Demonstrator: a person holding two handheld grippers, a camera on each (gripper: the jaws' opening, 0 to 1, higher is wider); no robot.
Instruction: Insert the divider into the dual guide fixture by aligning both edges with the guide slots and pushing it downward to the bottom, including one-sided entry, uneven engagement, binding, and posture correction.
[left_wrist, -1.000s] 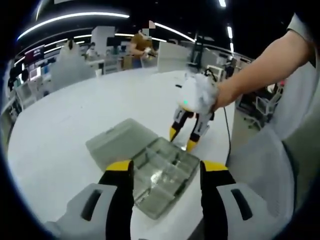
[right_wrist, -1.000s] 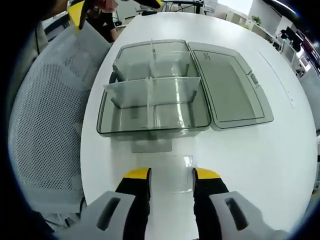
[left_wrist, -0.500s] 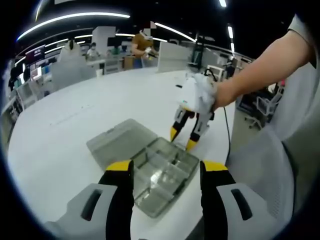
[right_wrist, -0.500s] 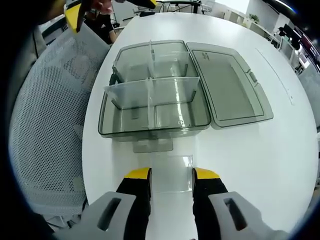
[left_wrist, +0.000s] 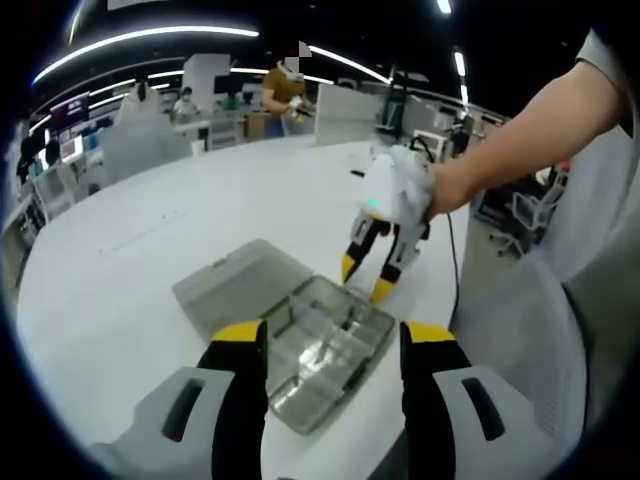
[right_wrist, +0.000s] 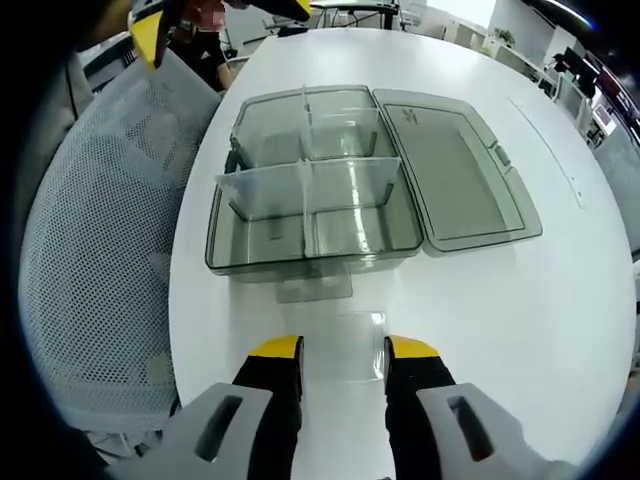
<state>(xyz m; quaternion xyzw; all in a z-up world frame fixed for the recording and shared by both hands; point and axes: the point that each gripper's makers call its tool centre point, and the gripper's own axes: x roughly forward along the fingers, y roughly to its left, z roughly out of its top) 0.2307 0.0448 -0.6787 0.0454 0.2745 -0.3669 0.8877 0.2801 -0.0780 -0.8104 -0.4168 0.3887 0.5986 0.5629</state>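
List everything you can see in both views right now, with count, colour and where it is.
Compartment box: one, clear grey, on the table, its lid open flat beside it.
Divider: one, clear, flat on the table between the right tool's jaws.
Table: one, white, under everything.
Mesh chair: one, white, at the table edge.
People: a few, far background of the left gripper view.
Right tool: yellow-tipped, open, over the divider.
Left tool: yellow-tipped, open, above the box.
Person's arm: holding the right tool.

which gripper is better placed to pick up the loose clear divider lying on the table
Right, probably. The right gripper hangs open directly over the clear divider, which lies flat beside the open compartment box. The left gripper is on the box's far side.
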